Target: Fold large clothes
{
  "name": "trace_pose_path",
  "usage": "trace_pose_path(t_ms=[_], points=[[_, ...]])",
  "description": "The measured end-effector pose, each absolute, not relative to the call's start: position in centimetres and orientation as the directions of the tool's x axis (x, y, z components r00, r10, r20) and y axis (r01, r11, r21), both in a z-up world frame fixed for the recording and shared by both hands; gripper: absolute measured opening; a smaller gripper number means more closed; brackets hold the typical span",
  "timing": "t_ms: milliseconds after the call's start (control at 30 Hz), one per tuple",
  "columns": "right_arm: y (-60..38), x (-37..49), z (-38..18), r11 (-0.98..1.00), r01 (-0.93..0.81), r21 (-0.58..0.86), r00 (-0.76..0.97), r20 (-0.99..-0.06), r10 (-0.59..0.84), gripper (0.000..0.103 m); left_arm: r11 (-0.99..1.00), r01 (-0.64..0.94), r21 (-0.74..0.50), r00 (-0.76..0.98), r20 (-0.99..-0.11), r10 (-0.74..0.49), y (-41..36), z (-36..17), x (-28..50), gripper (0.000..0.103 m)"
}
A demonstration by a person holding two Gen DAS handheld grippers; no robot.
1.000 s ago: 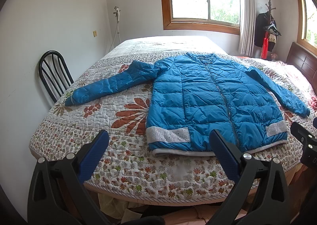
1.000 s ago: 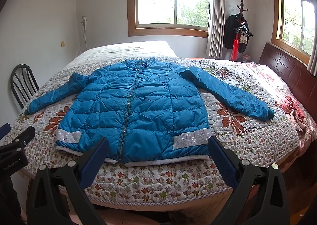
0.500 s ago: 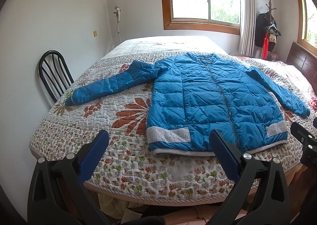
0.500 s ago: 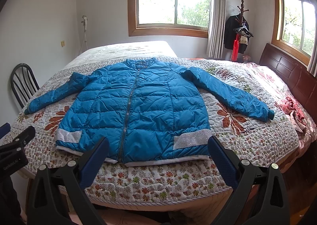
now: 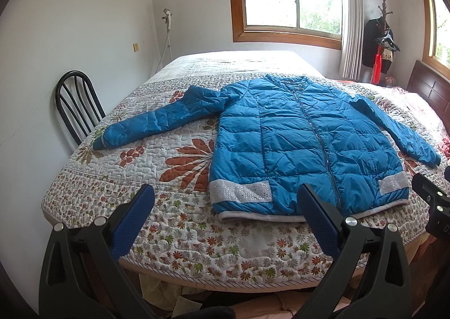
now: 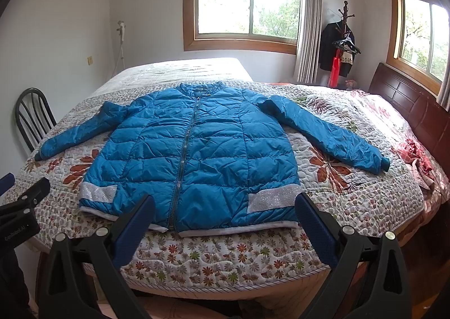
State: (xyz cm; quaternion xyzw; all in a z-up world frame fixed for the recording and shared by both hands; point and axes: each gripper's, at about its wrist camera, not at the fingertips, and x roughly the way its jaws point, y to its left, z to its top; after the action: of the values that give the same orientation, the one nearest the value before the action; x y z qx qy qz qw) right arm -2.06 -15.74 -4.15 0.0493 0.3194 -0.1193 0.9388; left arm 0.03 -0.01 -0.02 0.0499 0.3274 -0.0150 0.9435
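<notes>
A blue quilted jacket [image 5: 303, 139] lies flat and zipped, front up, on the bed, both sleeves spread outward, hem with silver bands toward me. It also shows in the right wrist view [image 6: 194, 150]. My left gripper [image 5: 225, 215] is open and empty, held off the near bed edge, in front of the hem's left part. My right gripper [image 6: 222, 223] is open and empty, just before the middle of the hem. The jacket's left sleeve [image 5: 157, 122] points to the chair side, the right sleeve [image 6: 329, 136] to the headboard side.
The bed has a floral quilt [image 5: 174, 223]. A black metal chair [image 5: 76, 105] stands against the left wall. A dark wooden headboard [image 6: 407, 105] is at right, with red cloth [image 6: 416, 153] beside it. A coat rack [image 6: 341, 38] stands by the window.
</notes>
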Motion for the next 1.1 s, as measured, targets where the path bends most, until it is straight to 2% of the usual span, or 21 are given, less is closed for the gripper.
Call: trace_pose_path(t_ms=[1100], points=[[-15.65,-1.76,-4.37,0.967,0.253,0.013,0.763,-0.617,-0.191,0.099,0.994,0.063,0.085,0.782,-0.623,0.003,0.59,-0.25,0.16,0.1]])
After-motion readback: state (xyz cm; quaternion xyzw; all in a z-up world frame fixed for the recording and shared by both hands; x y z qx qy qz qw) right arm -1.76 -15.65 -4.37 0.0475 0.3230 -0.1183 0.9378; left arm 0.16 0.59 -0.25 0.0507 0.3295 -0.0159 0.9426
